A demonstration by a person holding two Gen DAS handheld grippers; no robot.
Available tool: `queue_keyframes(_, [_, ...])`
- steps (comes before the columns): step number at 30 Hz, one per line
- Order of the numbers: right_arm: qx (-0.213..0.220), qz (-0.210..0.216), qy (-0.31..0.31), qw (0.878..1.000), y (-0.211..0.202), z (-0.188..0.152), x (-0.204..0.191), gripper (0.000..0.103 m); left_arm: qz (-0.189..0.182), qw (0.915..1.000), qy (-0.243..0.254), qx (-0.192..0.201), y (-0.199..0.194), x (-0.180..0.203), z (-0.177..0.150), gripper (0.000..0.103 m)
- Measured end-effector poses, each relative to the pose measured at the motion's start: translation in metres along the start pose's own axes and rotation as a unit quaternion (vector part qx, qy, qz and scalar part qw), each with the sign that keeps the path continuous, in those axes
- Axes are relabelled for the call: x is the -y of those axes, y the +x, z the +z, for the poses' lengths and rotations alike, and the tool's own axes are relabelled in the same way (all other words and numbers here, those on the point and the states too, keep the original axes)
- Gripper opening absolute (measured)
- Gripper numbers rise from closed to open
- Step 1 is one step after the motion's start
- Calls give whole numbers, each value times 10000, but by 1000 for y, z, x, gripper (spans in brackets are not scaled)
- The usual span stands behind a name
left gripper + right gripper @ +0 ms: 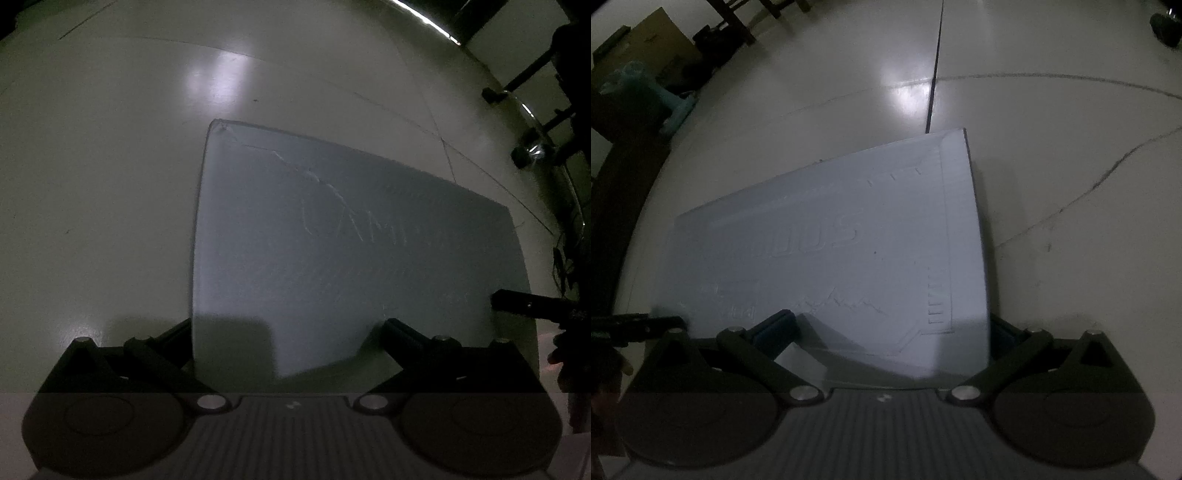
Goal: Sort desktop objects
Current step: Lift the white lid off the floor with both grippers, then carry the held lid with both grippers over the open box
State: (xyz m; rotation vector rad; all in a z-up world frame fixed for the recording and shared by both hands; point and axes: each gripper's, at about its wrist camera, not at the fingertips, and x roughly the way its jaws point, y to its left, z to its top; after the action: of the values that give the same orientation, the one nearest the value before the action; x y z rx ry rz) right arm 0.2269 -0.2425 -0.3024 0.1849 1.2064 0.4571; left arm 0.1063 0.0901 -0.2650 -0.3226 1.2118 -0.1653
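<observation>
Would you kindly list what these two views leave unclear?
- Left wrist view: scratched lettering on the pale-blue box is too faint to read.
- Right wrist view: embossed word on the box fades into gloom leftward.
- Both views: fingertips hidden behind the box.
- Dim corners: background items unidentifiable.

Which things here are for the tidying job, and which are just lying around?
For the job: pale blue box; left claw and right claw, both holding it.

Just lying about: cardboard box; teal plastic thing; chair wheel.
</observation>
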Motion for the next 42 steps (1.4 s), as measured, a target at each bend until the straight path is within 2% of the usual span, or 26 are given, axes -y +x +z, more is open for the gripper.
queue_keyframes(4, [14,-94,-69,9999,-13,4,0,103,155,9998,86,38,6,6,16,103])
queue_keyframes(8, [79,-112,-83,9999,-29,10,3,103,140,9997,162,88,-3,15,23,103])
queue_keyframes(12, [-154,-183,147,9996,-45,8,13,103,209,9993,307,-37,-9,32,30,103])
queue_keyframes(15, [-96,-288,210,9993,-64,10,9,103,205,9997,143,-78,-17,35,36,103])
queue_keyframes(18, [46,-320,276,9991,-88,14,6,103,213,9997,90,100,-28,41,51,103])
queue_keyframes(23, [180,-264,484,9983,-130,21,6,103,323,9990,244,202,-68,64,66,103])
queue_keyframes(28, [279,-182,608,9976,-187,10,4,103,390,9980,425,253,-111,98,72,103])
queue_keyframes(33, [418,-286,781,9957,-225,-10,-22,103,390,9977,460,310,-151,123,58,103])
queue_keyframes(39, [537,-427,916,9934,-270,-52,-43,103,389,9978,362,402,-191,145,13,103])
queue_keyframes(42, [564,-449,1110,9912,-277,-79,-51,103,501,9970,371,448,-192,161,-8,103])
